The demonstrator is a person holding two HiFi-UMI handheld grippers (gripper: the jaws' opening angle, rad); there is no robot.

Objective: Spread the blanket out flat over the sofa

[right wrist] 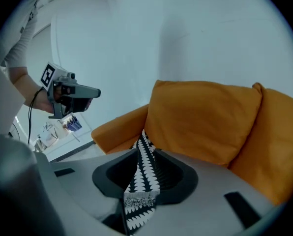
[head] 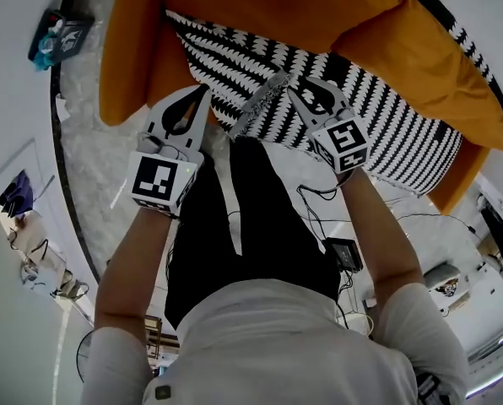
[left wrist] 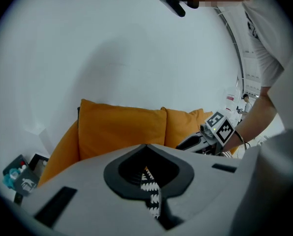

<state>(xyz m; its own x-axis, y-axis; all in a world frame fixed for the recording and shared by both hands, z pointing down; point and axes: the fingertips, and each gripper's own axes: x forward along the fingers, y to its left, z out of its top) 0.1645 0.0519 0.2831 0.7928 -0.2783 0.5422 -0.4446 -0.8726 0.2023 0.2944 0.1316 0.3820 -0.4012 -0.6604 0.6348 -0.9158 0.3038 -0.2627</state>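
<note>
Closest to us are our own white shirt (head: 277, 336) and bare forearms, which reach toward 12 o'clock with a grey two-jaw tool in each hand. Ahead, the orange fabric sofa (head: 260, 7) fills the head view from 10 to 3 o'clock. Across its seat lies the black-and-white zigzag-patterned blanket (head: 386, 125), running from the centre out to 4 o'clock, where it hangs over the front edge. Our left gripper (head: 203, 91), at the 9 o'clock side of the blanket's near end, has its jaws together on a narrow pinch of the cloth, as its own view shows. Our right gripper (head: 298, 89), just to the 3 o'clock side of the grey fringed hem (head: 264, 101), has its jaws apart; the blanket runs loosely through the gap and nothing presses on it. We judge the task well along: the cloth is down on the seat and lies fairly flat toward 3 o'clock. What is left, as far as we see, is the near corner gathered between the two grippers, which the left jaws must let go and which wants smoothing. Both the plump orange back cushions (head: 420, 57) at 2 o'clock and the armrest (head: 129, 57) at 10 o'clock are bare.
</note>
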